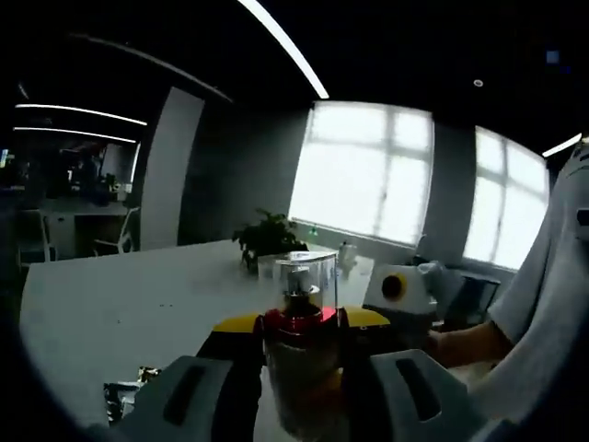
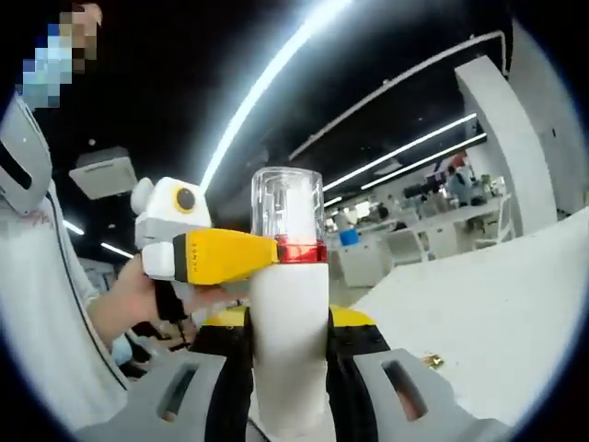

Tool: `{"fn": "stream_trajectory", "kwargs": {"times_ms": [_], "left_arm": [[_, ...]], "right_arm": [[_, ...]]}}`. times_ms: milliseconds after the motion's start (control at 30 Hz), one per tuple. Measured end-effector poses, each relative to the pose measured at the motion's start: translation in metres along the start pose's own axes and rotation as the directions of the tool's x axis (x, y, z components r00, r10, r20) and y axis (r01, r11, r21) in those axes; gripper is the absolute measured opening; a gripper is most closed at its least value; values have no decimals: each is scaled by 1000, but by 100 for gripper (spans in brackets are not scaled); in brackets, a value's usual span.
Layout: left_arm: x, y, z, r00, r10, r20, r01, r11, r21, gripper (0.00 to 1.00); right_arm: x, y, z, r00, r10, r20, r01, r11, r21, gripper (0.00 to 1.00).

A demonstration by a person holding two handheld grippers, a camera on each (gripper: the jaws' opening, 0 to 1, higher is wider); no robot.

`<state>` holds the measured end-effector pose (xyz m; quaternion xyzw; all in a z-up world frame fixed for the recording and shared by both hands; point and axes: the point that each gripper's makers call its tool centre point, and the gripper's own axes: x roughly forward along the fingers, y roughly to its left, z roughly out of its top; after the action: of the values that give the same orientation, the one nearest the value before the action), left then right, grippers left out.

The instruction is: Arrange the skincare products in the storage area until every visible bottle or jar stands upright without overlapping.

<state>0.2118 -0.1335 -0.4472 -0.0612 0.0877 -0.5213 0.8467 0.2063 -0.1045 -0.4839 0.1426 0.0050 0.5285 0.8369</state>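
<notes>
The white cylindrical pump bottle with a red collar and clear plastic cap (image 2: 290, 304) was held upright in the air above the white table (image 2: 488, 313), between both tools. The right gripper (image 2: 290, 405) pinched its lower body from both sides. The left gripper (image 2: 267, 250) closed its yellow-tipped jaws on the red collar just under the cap. In the left gripper view, the same bottle (image 1: 299, 368) sat clamped between that gripper's (image 1: 299, 322) jaws. The body appeared rigid, smooth and probably slippery; the clear cap could pop off, so the body was judged the safer hold. No label or writing was legible.
</notes>
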Motion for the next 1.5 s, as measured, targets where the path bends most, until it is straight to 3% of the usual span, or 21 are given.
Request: {"fn": "stream_trajectory", "kwargs": {"times_ms": [67, 300, 433, 533, 600, 667, 1000, 1133, 1300, 1500], "left_arm": [[0, -5, 1, 998, -59, -4, 59, 998, -13, 29], [-2, -10, 6, 986, -165, -20, 165, 986, 4, 28], [3, -16, 5, 964, -255, -72, 254, 967, -19, 27], [11, -11, 2, 960, -250, -128, 250, 968, -22, 27], [18, -8, -4, 954, -248, -168, 255, 967, 18, 26], [25, -6, -8, 953, -245, -181, 252, 967, 19, 26], [50, 3, -23, 946, -227, -230, 233, 973, -3, 26], [55, 4, -26, 949, -203, -240, 217, 976, 35, 26], [58, 9, -44, 940, -182, -290, 216, 972, 89, 26], [66, 16, -76, 919, -186, -348, 227, 971, 81, 26]], "right_arm": [[-1, 7, 2, 999, 46, -2, -46, 999, -4, 28], [1, 21, 7, 988, 146, 52, -150, 986, 73, 28], [2, 22, 10, 977, 204, 66, -210, 973, 92, 28], [2, 16, 8, 974, 226, 29, -227, 971, 77, 28], [1, 8, 2, 971, 237, -26, -235, 971, 53, 29], [-1, -1, -3, 968, 237, -83, -235, 972, 27, 29], [-14, -24, -13, 951, 253, -176, -252, 967, 28, 29], [-16, -29, -16, 943, 264, -204, -267, 964, 12, 29], [-16, -35, -36, 915, 272, -298, -297, 954, -40, 29], [-24, -49, -66, 900, 228, -372, -277, 957, -84, 29]]}}
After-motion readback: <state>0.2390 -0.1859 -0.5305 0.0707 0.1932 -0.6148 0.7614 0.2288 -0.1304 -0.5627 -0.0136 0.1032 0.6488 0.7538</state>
